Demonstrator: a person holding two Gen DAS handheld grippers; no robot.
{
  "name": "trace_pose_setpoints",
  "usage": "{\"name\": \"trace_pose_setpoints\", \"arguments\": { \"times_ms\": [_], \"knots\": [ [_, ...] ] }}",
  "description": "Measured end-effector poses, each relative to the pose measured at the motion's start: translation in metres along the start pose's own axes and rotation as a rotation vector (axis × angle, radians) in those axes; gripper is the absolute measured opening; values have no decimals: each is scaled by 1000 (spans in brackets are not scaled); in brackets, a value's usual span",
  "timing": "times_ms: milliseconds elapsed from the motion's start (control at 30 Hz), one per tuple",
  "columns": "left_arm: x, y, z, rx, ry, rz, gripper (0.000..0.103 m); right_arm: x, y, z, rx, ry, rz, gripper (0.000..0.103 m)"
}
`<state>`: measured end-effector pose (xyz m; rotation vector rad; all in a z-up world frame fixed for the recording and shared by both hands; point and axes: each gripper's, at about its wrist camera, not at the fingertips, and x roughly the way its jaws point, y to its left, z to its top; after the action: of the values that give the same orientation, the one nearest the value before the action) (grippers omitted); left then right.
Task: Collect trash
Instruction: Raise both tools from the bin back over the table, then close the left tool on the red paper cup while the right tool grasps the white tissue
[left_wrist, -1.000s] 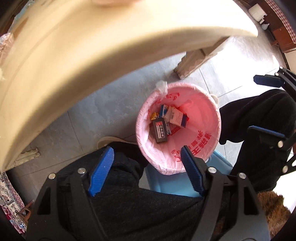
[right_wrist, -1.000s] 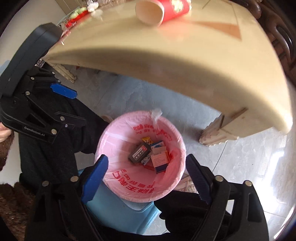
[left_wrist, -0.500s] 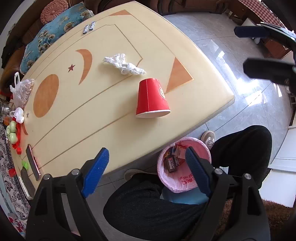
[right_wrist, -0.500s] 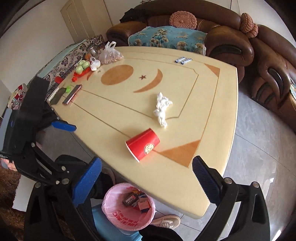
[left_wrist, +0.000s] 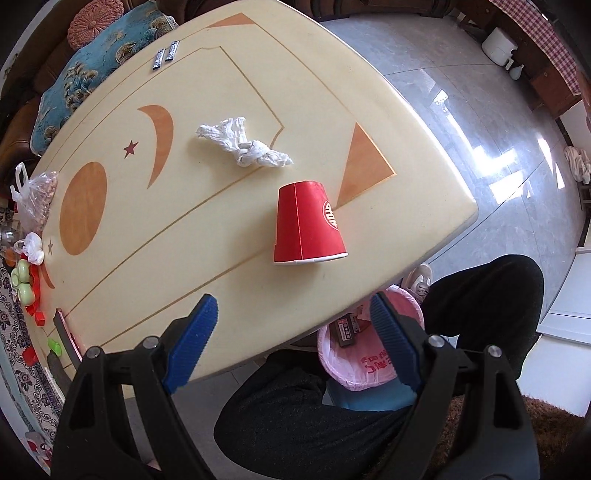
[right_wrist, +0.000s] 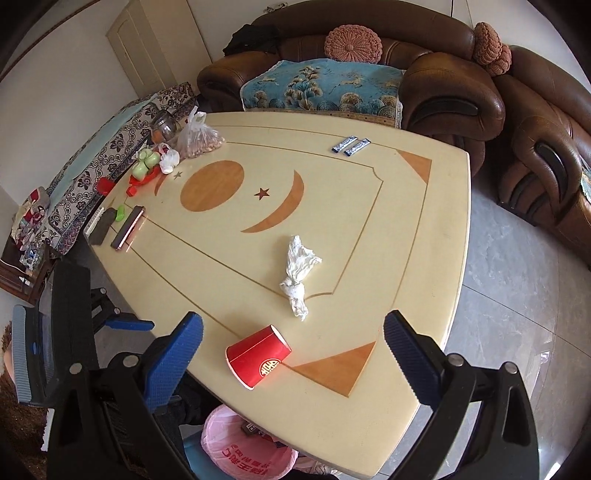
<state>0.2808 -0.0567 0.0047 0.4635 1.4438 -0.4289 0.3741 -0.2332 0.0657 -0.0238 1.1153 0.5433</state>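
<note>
Crumpled white tissue (left_wrist: 243, 144) lies beside tipped red paper cup (left_wrist: 308, 225).

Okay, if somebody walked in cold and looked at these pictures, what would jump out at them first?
Probably the red paper cup lying on its side near the front edge of the cream table, with a crumpled white tissue lying apart from it toward the middle. Below the table edge, a pink-lined trash bin already holds a few small boxes. Both the left tool and right tool hang open and empty.
</note>
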Motion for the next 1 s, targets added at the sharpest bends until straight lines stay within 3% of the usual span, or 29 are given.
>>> {"name": "trace_pose_setpoints", "arguments": {
  "times_ms": [500, 767, 1000],
  "knots": [
    [75, -2, 25, 22, 64, -36, 82, 140, -14, 29, -24, 225, 1, 96],
    [111, 4, 35, 3, 102, -91, 82, 199, -5, 41, -86, 306, -5, 96],
    [133, 9, 38, -33, 108, -157, 82, 249, 6, 43, -165, 389, -65, 96]
  ]
}}
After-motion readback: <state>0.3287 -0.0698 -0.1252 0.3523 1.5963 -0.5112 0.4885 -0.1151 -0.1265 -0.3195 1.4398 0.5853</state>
